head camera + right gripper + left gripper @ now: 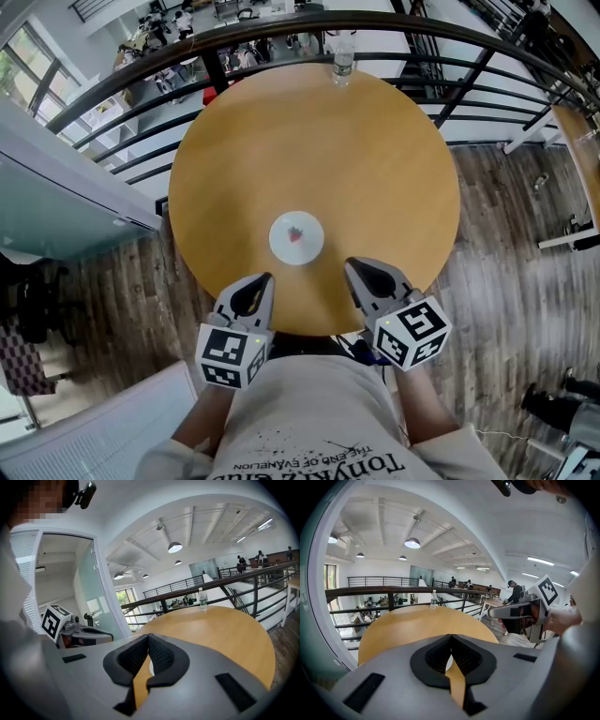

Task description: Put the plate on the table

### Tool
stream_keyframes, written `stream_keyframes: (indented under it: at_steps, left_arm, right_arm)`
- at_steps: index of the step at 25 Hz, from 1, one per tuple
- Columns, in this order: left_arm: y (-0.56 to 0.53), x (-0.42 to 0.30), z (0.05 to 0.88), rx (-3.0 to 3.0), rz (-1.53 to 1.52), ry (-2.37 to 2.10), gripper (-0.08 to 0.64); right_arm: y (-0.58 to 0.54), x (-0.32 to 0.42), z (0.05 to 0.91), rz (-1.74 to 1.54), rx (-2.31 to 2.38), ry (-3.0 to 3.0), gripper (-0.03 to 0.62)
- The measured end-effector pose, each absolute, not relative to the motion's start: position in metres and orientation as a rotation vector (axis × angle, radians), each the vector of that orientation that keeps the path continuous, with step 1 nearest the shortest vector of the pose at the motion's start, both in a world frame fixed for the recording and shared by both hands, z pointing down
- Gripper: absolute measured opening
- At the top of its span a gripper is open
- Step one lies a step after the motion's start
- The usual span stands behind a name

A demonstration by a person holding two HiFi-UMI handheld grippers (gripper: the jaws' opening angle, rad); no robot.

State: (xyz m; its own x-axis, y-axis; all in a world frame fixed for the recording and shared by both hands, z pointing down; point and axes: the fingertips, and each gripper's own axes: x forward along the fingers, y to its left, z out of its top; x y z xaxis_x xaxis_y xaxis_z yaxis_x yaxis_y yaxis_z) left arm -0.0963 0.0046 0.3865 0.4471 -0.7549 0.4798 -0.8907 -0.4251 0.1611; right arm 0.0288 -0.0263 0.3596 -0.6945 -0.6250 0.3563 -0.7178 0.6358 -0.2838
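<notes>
Place: an upper-floor gallery of a large open-plan office or shared workspace, where I stand.
Table: a round wooden table (375, 169) in front of me, right at the gallery's edge, with a water bottle (343, 62) on its far side.
Railing: a dark metal railing (281, 33) curves round behind the table; past it lies the lower floor (169, 23), with desks and people.
Ceiling: white and beamed, hung with round pendant lamps (412, 543) and strip lights (540, 561).
Walls: a glass partition (101, 592) to my left.
Floor: grey-brown wood planks (506, 206).
People: standing figures (514, 592) across the gallery.
</notes>
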Motion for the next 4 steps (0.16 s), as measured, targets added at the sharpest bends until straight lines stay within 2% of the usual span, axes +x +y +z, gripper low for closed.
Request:
stream_keyframes:
  at_steps: [4]
  left_arm:
    - [0.0042,-0.0991,0.3892,2.303,0.476,-1.387,0.025]
  right_arm:
    - [-0.0267,0.0246,0.3605,0.598,1.086,-2.637,0.026]
